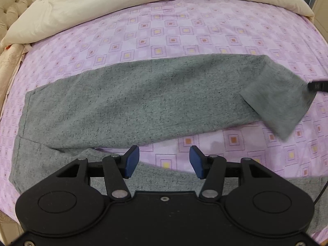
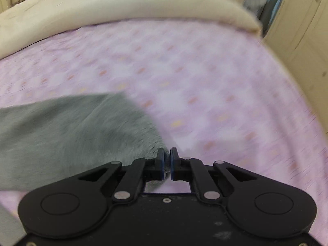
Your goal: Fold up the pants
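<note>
Grey pants (image 1: 131,98) lie spread across the pink patterned bedsheet (image 1: 184,30), one leg stretching to the right. The cuff end of that leg (image 1: 280,102) is lifted and folded back, blurred. My right gripper (image 2: 167,160) is shut on the edge of that cuff (image 2: 82,131); grey cloth shows pinched between its blue pads. In the left wrist view a dark tip of the right gripper (image 1: 317,86) shows at the cuff. My left gripper (image 1: 164,162) hovers open above the gap between the two legs, nothing between its blue pads (image 1: 131,162).
A cream duvet (image 1: 102,6) is bunched along the far side of the bed. A tufted headboard (image 1: 12,6) is at the far left. Wooden furniture (image 2: 297,30) stands past the bed's right edge.
</note>
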A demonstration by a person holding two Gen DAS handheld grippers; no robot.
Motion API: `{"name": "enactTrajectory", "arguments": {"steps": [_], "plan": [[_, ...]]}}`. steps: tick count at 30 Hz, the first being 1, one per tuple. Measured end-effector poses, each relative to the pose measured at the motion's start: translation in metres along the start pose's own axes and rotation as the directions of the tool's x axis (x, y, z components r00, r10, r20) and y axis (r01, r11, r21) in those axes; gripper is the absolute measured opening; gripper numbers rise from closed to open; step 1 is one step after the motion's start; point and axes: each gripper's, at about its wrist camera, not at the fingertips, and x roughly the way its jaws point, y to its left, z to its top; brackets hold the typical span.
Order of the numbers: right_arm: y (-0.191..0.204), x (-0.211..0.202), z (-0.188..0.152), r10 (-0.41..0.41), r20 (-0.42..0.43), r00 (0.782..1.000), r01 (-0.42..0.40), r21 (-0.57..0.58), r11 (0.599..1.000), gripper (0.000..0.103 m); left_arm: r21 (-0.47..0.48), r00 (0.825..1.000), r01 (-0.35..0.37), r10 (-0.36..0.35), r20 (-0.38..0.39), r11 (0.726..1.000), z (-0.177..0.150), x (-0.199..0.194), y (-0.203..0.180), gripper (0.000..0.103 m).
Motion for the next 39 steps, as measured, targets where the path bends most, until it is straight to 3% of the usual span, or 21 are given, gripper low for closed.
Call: {"name": "enactTrajectory", "arguments": {"steps": [5,7,9,10,11,12,14,16,18,20,23,25,26,27,29,31,33,37,39], "plan": [[-0.024,0.029,0.025,-0.071,0.065,0.995,0.074,-0.051,0.996,0.006,-0.004,1.0,0.024,-0.024,-0.004,1.0,-0.004,0.0,-0.001,0.059],[-0.029,0.039,0.03,-0.142,0.091,0.986,0.148,-0.063,0.987,0.007,-0.005,1.0,0.029,-0.029,-0.007,1.0,-0.006,0.0,-0.001,0.059],[-0.035,0.031,0.028,-0.185,0.151,0.971,0.193,-0.04,0.98,0.022,-0.004,0.999,0.035,-0.035,-0.009,0.999,-0.008,0.0,0.001,0.059],[-0.039,0.023,0.026,-0.163,0.174,0.971,0.17,-0.022,0.985,0.031,-0.002,0.999,0.035,-0.036,-0.009,0.999,-0.009,0.0,0.002,0.059],[-0.045,0.015,0.021,-0.121,0.176,0.977,0.123,-0.002,0.992,0.051,0.0,0.999,0.033,-0.033,-0.01,0.999,-0.01,0.0,0.003,0.059],[-0.049,0.008,0.016,-0.062,0.16,0.985,0.059,0.021,0.998,0.052,0.003,0.999,0.029,-0.029,-0.013,1.0,-0.011,0.0,0.003,0.059],[-0.057,0.001,0.001,0.054,0.096,0.994,-0.063,0.089,0.994,0.051,0.007,1.0,0.025,-0.025,-0.017,1.0,-0.013,0.002,0.005,0.059],[-0.063,0.0,-0.018,0.132,0.024,0.991,-0.134,0.183,0.974,0.051,0.005,1.0,0.021,-0.021,-0.023,1.0,-0.014,0.003,0.006,0.059],[-0.065,0.006,-0.035,0.163,-0.048,0.985,-0.147,0.237,0.96,0.051,0.008,0.999,0.023,-0.022,-0.035,1.0,-0.015,0.006,0.007,0.059],[-0.06,0.015,-0.044,0.142,-0.078,0.987,-0.121,0.229,0.966,0.051,0.021,0.999,0.034,-0.033,-0.04,0.999,-0.016,0.008,0.007,0.059],[-0.053,0.034,-0.047,0.177,-0.125,0.976,-0.141,0.257,0.956,0.051,0.036,0.997,0.057,-0.055,-0.058,0.998,-0.016,0.016,0.006,0.059],[-0.049,0.04,-0.046,0.213,-0.147,0.966,-0.168,0.27,0.948,0.032,0.012,0.991,0.092,-0.09,-0.099,0.996,-0.023,0.022,0.008,0.059],[-0.046,0.04,-0.046,0.222,-0.151,0.963,-0.179,0.255,0.95,0.015,-0.006,0.987,0.109,-0.109,-0.115,0.994,-0.031,0.024,0.01,0.059],[-0.043,0.041,-0.045,0.222,-0.15,0.963,-0.186,0.222,0.957,0.008,-0.009,0.985,0.11,-0.11,-0.131,0.994,-0.037,0.026,0.01,0.059],[-0.038,0.033,-0.041,0.175,-0.152,0.973,-0.159,0.113,0.981,0.006,0.016,0.981,0.098,-0.094,-0.17,0.995,-0.05,0.031,0.005,0.059],[-0.038,0.021,-0.037,0.02,-0.086,0.996,-0.024,-0.043,0.999,0.006,0.053,0.981,0.084,-0.074,-0.179,0.995,-0.061,0.031,-0.002,0.059],[-0.045,0.015,-0.034,-0.068,-0.021,0.997,0.065,-0.125,0.99,0.006,0.073,0.982,0.079,-0.065,-0.178,0.994,-0.065,0.031,-0.007,0.059],[-0.058,0.035,-0.036,-0.017,-0.056,0.998,0.01,-0.117,0.993,0.007,0.084,0.981,0.092,-0.076,-0.176,0.992,-0.06,0.032,-0.014,0.059],[-0.059,0.04,-0.035,-0.012,-0.076,0.997,0.002,-0.127,0.992,0.016,0.09,0.985,0.094,-0.08,-0.155,0.991,-0.05,0.029,-0.016,0.059]]}}
